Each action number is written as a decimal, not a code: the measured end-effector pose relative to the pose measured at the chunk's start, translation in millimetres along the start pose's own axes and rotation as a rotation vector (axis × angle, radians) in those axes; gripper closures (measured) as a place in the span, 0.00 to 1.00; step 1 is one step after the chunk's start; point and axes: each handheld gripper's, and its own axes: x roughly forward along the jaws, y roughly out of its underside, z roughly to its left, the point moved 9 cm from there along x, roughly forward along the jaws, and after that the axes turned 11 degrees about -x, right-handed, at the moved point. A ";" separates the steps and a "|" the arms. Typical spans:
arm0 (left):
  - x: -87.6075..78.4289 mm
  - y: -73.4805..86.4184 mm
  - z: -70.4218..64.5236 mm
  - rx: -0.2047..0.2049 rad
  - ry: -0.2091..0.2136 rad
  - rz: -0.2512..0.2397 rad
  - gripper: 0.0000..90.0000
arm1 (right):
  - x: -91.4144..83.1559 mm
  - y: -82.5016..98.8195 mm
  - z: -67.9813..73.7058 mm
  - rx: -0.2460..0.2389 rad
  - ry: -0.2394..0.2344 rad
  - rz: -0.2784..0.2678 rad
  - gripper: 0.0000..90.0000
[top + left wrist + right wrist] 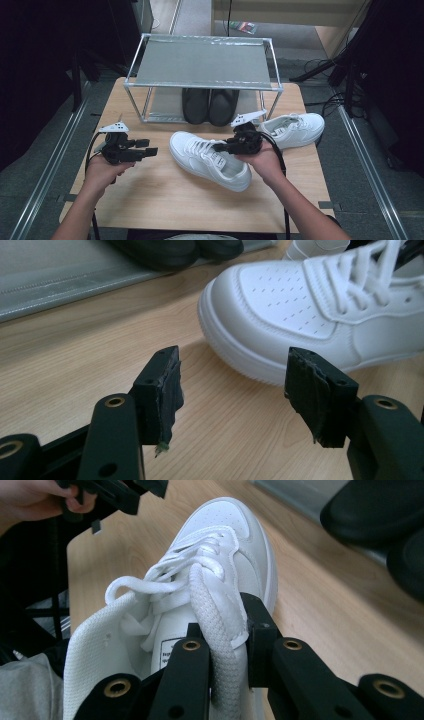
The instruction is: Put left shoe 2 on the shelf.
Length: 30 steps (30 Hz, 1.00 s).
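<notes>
A white sneaker [207, 160] lies at the middle of the wooden table [165, 205], toe pointing to the far left. My right gripper [220, 146] is shut on its padded tongue [216, 605], one black jaw on each side of it, with the laces [165, 580] and toe cap [227, 515] beyond. My left gripper [150, 147] hovers just left of the toe, its jaws wide apart with nothing between them. In the left gripper view the toe [280, 305] sits just past the open left gripper [232, 390]. A second white sneaker [295, 129] lies at the right.
A metal shoe rack [202, 62] stands at the table's far side, with a pair of black shoes [210, 105] on its lower shelf. Bare wood stretches along the near edge. Cables trail from both grippers.
</notes>
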 end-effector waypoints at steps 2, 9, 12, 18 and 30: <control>-0.2 0.5 0.5 -0.003 0.001 0.001 0.44 | -3.1 -6.4 -1.6 -0.023 -0.020 0.001 0.93; -2.0 0.2 2.7 -0.007 -0.001 -0.003 0.44 | -18.8 -38.9 -5.8 -0.063 -0.082 -0.006 0.93; -3.3 0.5 3.0 -0.001 -0.003 -0.001 0.44 | -27.0 -53.4 -7.3 -0.063 -0.109 -0.022 0.93; -3.0 0.9 4.0 -0.009 -0.007 -0.003 0.44 | -44.5 -85.7 -7.0 -0.106 -0.097 -0.077 0.93; 0.9 3.3 1.7 0.014 -0.014 0.020 0.44 | -64.5 -144.7 -24.8 -0.036 0.078 -0.166 0.94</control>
